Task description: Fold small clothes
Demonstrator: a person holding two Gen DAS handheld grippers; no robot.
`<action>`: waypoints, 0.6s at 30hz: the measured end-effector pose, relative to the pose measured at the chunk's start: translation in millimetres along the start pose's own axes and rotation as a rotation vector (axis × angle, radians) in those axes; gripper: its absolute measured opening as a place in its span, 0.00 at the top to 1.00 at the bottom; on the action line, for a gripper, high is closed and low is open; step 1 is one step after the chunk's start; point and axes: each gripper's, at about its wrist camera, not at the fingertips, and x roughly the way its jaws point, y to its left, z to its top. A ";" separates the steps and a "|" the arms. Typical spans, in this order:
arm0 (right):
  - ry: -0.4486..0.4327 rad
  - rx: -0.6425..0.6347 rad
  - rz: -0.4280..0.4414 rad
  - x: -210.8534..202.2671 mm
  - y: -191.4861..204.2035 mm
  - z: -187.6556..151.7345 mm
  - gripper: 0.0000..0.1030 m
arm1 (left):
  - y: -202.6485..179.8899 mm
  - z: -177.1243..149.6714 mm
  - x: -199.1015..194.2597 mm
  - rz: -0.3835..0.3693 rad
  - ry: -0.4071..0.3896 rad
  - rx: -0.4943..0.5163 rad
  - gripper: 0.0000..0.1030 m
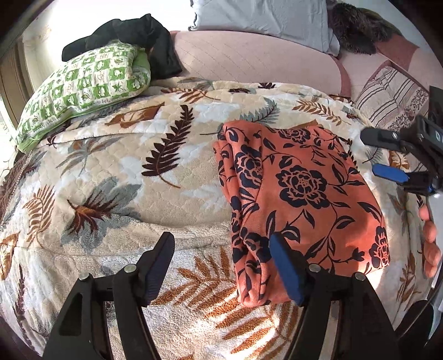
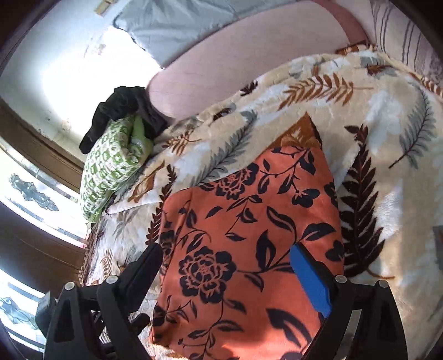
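Note:
An orange cloth with dark navy flowers (image 1: 301, 193) lies folded into a rough rectangle on the leaf-patterned blanket (image 1: 138, 166). My left gripper (image 1: 221, 243) is open and empty, just above the blanket at the cloth's near left edge, its right finger over the cloth. My right gripper (image 1: 373, 153) shows at the right edge of the left wrist view, open, beside the cloth's right side. In the right wrist view the right gripper (image 2: 227, 257) is open and empty, hovering over the cloth (image 2: 249, 221).
A green-and-white checked pillow (image 1: 80, 91) with a black garment (image 1: 133, 33) on it lies at the far left. A pink bolster (image 1: 249, 58), a grey pillow (image 1: 263, 19) and a striped pillow (image 1: 393, 97) line the back. A dark wooden frame (image 2: 36, 149) stands left.

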 end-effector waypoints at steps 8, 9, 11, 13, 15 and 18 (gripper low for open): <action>0.127 -0.005 -0.046 12.0 -17.8 -68.1 0.07 | 2.0 -20.6 -29.9 0.002 -0.005 -0.032 0.28; 0.137 -0.002 -0.048 15.9 -22.2 -71.8 0.07 | 1.4 -22.9 -34.9 0.003 -0.011 -0.026 0.28; 0.098 -0.015 -0.048 1.5 -11.4 -73.8 0.07 | 1.8 -26.1 -45.3 0.014 -0.039 -0.019 0.28; 0.059 -0.046 -0.021 -17.5 2.7 -74.7 0.07 | 1.6 -28.1 -51.6 0.015 -0.045 -0.020 0.28; 0.005 -0.079 -0.058 -38.1 14.8 -81.5 0.07 | -1.8 -30.6 -57.4 0.014 -0.053 -0.014 0.28; -0.021 -0.109 -0.091 -58.7 22.4 -101.8 0.07 | -6.2 -35.6 -64.0 0.023 -0.070 0.002 0.22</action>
